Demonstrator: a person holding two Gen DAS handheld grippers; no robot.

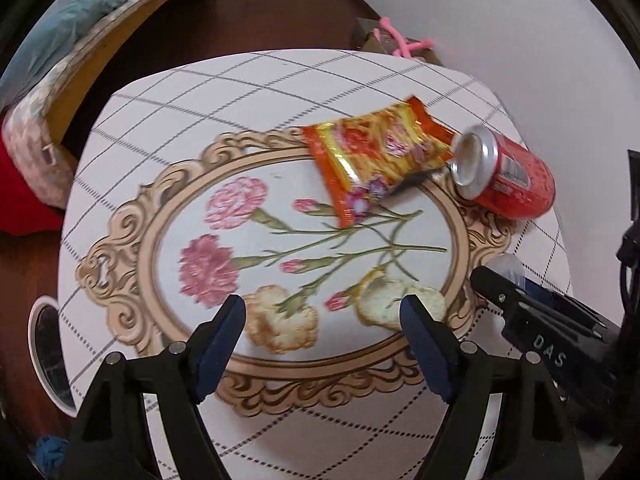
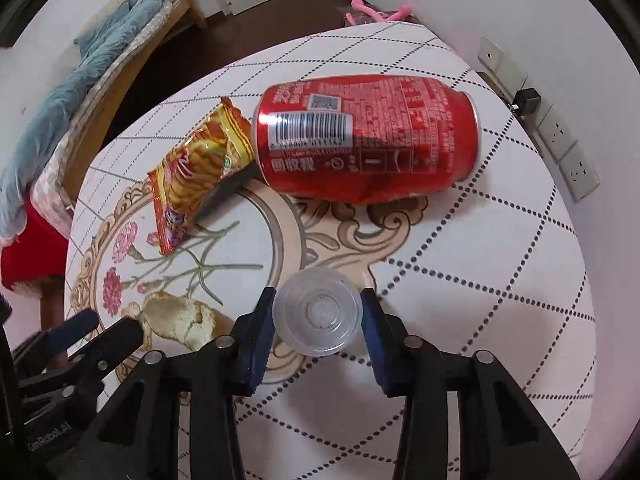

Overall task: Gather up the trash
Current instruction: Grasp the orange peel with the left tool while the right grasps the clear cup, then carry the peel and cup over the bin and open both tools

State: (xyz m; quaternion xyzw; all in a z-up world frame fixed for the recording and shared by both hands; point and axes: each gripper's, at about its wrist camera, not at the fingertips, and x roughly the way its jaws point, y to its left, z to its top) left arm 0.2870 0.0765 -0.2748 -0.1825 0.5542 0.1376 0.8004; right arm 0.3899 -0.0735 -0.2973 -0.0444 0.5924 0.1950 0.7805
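The right tongs [image 2: 318,312] had their blue pads at both sides of a small clear plastic cup [image 2: 318,314] on the round flower-printed table [image 2: 500,300], seemingly touching it. The left tongs [image 1: 322,320] stood wide open and empty. The dented red soda can [image 2: 366,138] lay beside the orange snack wrapper [image 2: 196,168].

Left tongs [image 1: 322,312] spread wide, right tongs [image 2: 318,310] narrowed, angled downward
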